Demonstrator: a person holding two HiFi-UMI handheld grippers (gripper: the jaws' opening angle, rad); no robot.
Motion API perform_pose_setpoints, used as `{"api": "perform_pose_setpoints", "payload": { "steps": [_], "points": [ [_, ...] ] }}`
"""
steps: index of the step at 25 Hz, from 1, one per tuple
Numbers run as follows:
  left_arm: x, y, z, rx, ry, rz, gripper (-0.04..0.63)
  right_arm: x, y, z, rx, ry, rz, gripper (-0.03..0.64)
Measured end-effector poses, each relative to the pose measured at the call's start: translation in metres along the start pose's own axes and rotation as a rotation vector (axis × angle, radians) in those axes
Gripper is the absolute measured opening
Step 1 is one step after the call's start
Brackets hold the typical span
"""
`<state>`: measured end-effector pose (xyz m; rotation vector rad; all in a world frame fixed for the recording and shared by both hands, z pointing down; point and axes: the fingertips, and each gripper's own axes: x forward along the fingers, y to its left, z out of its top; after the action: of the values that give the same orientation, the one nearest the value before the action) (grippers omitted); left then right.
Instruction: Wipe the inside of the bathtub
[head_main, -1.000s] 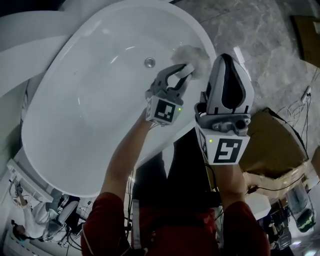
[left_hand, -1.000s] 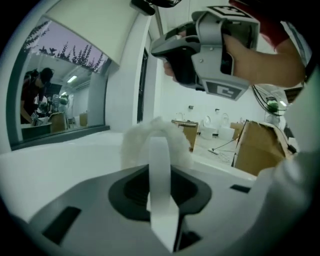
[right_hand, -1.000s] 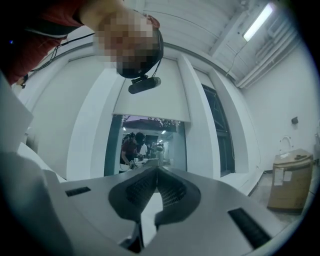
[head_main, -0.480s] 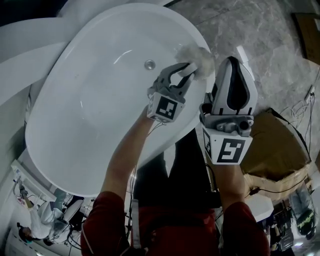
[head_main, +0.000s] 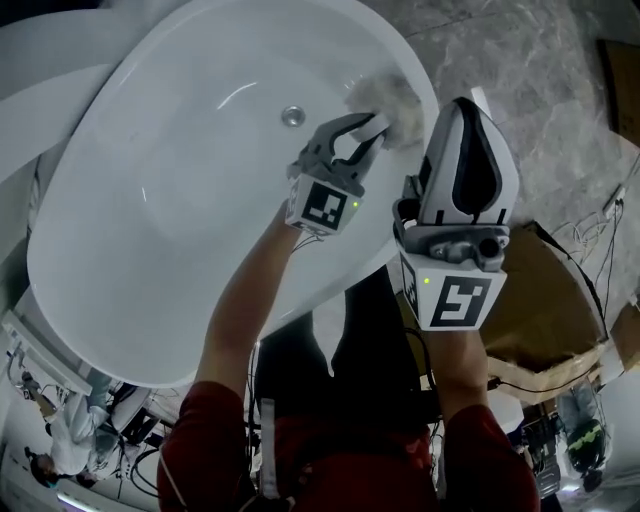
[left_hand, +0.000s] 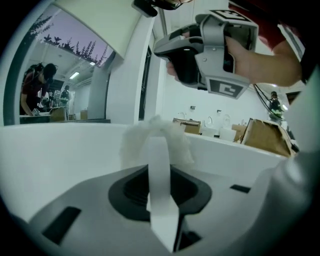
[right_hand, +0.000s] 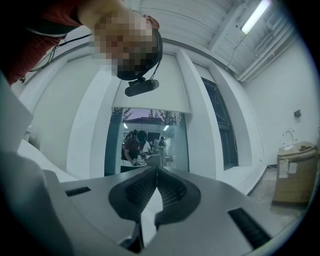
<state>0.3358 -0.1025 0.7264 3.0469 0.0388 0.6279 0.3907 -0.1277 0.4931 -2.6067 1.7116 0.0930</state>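
Here our left tongs (head_main: 371, 126) grasp a white cloth (head_main: 392, 94) at the bathtub (head_main: 140, 300), far right; our right tongs (right_hand: 157, 175) are clenched, empty.

The bathtub (head_main: 150, 250) runs past the top edge; the left gripper (head_main: 371, 135) hides part of the cloth (head_main: 397, 95)

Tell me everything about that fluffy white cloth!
The cloth is white, fluffy and bunched into a soft clump. The left gripper pinches it, fingers shut. It rests against the inside wall of the white bathtub, near the rim, to the right of the drain in the head view.
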Motion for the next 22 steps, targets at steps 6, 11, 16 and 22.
{"api": "perform_pose_setpoints", "payload": {
  "steps": [6,11,16,22],
  "points": [
    [0.007,0.005,-0.055,-0.045,0.034,0.034,0.092,0.006,0.026,-0.031,-0.017,0.019,0.069,0.012],
    [0.012,0.005,-0.11,-0.084,0.083,0.07,0.092,0.016,0.044,-0.049,-0.028,0.002,0.114,0.012],
    [0.019,0.012,-0.175,-0.134,0.174,0.089,0.092,0.036,0.068,-0.069,-0.049,-0.01,0.146,0.012],
    [0.024,0.023,-0.227,-0.155,0.255,0.11,0.092,0.042,0.081,-0.099,-0.051,0.011,0.164,0.012]
  ]
}}
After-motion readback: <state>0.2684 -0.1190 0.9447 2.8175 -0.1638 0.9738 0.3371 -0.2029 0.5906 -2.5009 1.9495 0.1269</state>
